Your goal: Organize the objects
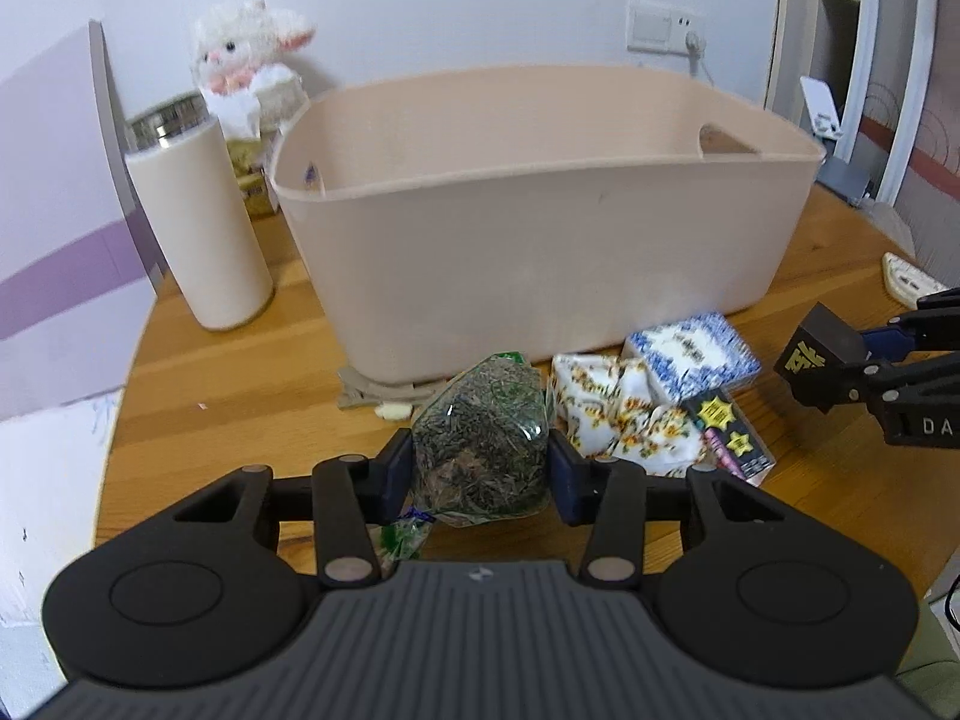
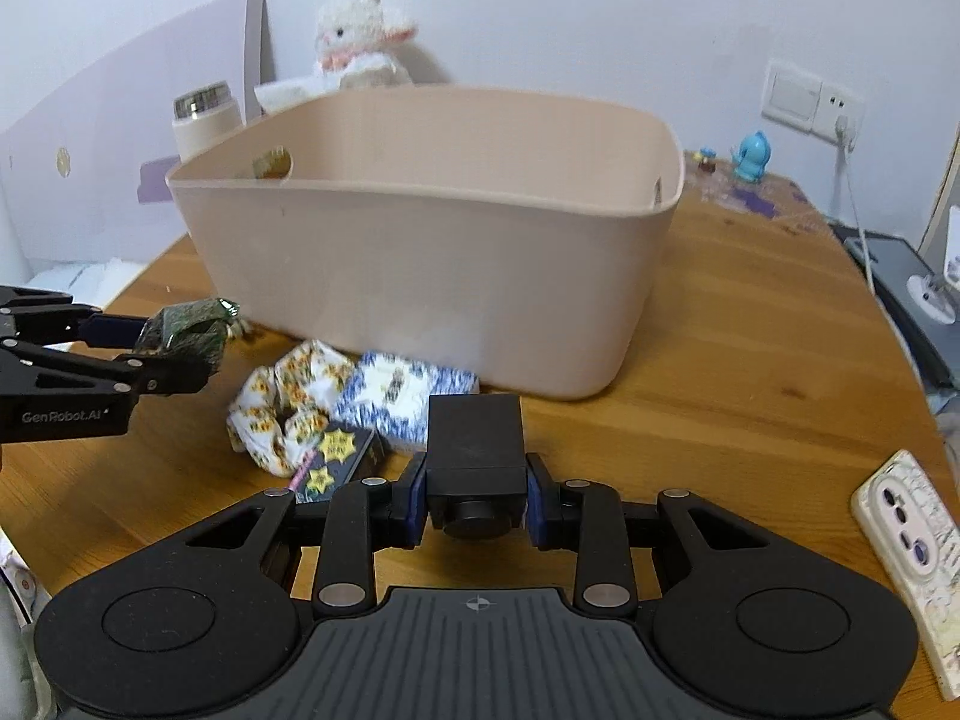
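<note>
A beige plastic bin [image 1: 540,228] stands on the wooden table; it also shows in the right wrist view [image 2: 432,252]. My left gripper [image 1: 480,471] is shut on a clear bag of dried green tea leaves [image 1: 486,444], held in front of the bin; the bag also shows in the right wrist view [image 2: 186,339]. My right gripper [image 2: 476,498] is shut on a black box [image 2: 474,444], also seen in the left wrist view [image 1: 819,360]. A sunflower-print packet [image 1: 624,420], a blue-and-white packet [image 1: 690,357] and a small dark box with yellow stars [image 1: 735,435] lie by the bin's front wall.
A beige thermos [image 1: 204,222] and a white plush toy [image 1: 246,60] stand left of and behind the bin. A phone in a patterned case [image 2: 918,558] lies at the right on the table. A blue figurine [image 2: 753,156] stands at the back right. A cable hangs from the wall socket [image 2: 840,114].
</note>
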A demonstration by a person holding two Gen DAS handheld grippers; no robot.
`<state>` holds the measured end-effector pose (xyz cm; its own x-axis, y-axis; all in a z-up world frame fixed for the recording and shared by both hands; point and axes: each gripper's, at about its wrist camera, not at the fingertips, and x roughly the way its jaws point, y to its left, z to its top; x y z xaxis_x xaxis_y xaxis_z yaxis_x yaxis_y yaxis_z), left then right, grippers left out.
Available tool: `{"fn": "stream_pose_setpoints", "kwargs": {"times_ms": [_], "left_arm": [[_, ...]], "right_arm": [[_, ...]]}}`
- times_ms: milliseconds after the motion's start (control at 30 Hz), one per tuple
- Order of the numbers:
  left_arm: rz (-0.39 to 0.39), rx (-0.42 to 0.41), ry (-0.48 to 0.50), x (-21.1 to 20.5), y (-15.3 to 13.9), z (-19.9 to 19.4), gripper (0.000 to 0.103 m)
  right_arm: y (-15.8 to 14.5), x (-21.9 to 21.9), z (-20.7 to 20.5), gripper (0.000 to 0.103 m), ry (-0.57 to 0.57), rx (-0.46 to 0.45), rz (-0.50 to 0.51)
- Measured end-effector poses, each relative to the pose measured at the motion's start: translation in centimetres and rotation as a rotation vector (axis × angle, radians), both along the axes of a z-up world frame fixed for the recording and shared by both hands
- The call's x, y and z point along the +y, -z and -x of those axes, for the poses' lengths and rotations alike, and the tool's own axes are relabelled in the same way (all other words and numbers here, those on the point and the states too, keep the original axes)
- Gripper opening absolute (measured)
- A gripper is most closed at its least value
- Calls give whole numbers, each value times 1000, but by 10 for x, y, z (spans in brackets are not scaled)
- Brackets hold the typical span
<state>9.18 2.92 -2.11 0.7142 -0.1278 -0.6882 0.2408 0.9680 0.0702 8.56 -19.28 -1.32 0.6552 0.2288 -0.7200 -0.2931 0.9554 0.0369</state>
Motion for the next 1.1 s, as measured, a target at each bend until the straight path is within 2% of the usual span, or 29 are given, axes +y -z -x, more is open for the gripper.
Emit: {"fn": "stream_pose_setpoints", "kwargs": {"times_ms": [333,567,900,1100], "left_arm": [[18,-107,-2,2,-43,18,48],[28,-192,-20,0,-73,14,48],[41,-237,-43,-18,-95,-31,48],[26,-189,-73,-28,-87,-72,48]], "right_arm": [[-44,-9,6,29,19,-121,-29],[-72,-11,-7,29,35,-203,-59],[-82,-11,-49,29,65,-247,-99],[-77,-8,-76,29,89,-236,-96]]}}
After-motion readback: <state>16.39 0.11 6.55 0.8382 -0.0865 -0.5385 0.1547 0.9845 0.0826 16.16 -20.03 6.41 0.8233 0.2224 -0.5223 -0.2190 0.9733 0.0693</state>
